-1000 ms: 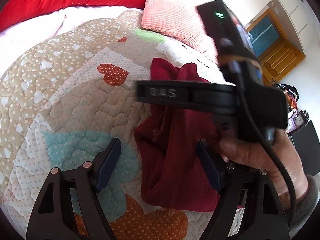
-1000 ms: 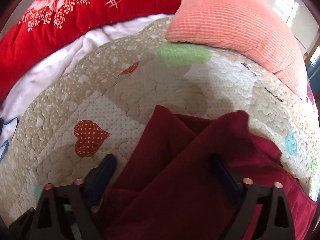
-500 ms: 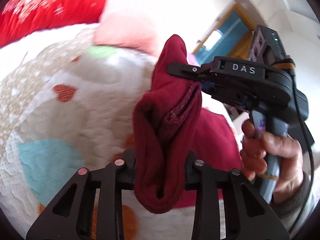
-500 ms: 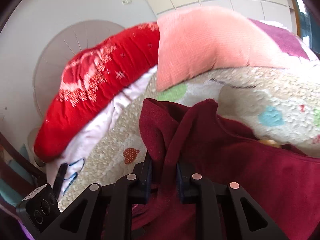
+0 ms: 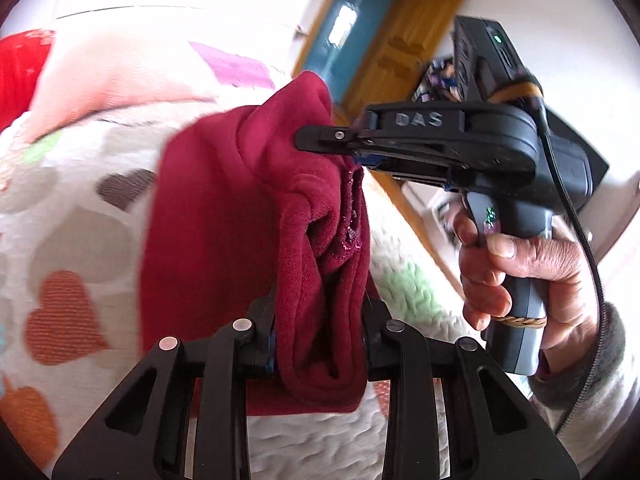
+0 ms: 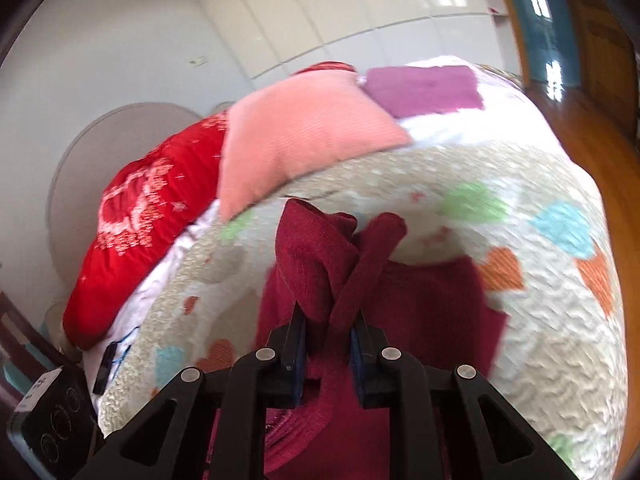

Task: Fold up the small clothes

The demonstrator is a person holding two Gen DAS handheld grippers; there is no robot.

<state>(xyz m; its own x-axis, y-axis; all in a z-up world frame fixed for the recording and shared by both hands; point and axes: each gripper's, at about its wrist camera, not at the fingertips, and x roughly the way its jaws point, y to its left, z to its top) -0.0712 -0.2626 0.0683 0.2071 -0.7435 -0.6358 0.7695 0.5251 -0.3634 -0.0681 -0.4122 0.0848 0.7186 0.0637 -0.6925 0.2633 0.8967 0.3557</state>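
A dark red garment [image 5: 224, 240] hangs bunched above the heart-patterned quilt [image 5: 72, 240]. My left gripper [image 5: 320, 320] is shut on a thick fold of it. Higher up, my right gripper [image 5: 340, 142], held by a hand [image 5: 520, 264], pinches another part of the cloth. In the right wrist view the right gripper [image 6: 328, 320] is shut on two gathered folds, and the rest of the garment [image 6: 432, 304] trails down onto the quilt [image 6: 540, 340]. The cloth hides both pairs of pads.
A pink pillow [image 6: 304, 144] and a red cushion [image 6: 136, 232] lie at the head of the bed. A purple patch [image 6: 424, 88] lies behind the pillow. Wooden floor [image 6: 592, 160] and a wooden door [image 5: 400, 52] lie beyond the bed's edge. A black device [image 6: 52, 412] sits at the lower left.
Both grippers went from open around the garment lying flat to shut on it. They have lifted it off the quilt, and both views have swung up and rolled.
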